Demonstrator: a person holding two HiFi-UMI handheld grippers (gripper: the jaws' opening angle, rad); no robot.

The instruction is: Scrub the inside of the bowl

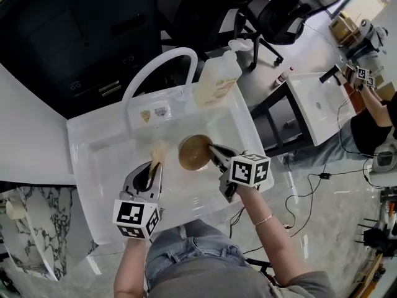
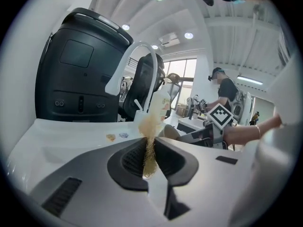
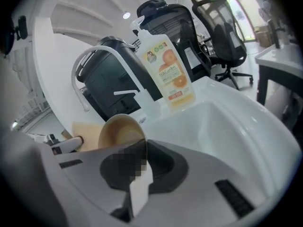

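A tan bowl [image 1: 195, 152] is held tilted inside the white sink [image 1: 111, 143], its opening facing left. My right gripper [image 1: 217, 154] is shut on the bowl's rim; the bowl [image 3: 120, 131] fills the space ahead of its jaws. My left gripper [image 1: 152, 171] is shut on a thin tan scrubbing sponge [image 1: 157, 153] that stands on edge, a short way left of the bowl and not touching it. In the left gripper view the sponge [image 2: 150, 136] is pinched between the jaws, with the bowl [image 2: 168, 132] and the right gripper [image 2: 201, 135] behind it.
A white arched faucet [image 1: 156, 67] rises at the sink's back edge. A soap bottle [image 1: 217, 78] with an orange label stands at the back right corner. Two small stickers [image 1: 153, 113] lie on the back ledge. A black office chair [image 1: 282, 11] stands beyond the sink.
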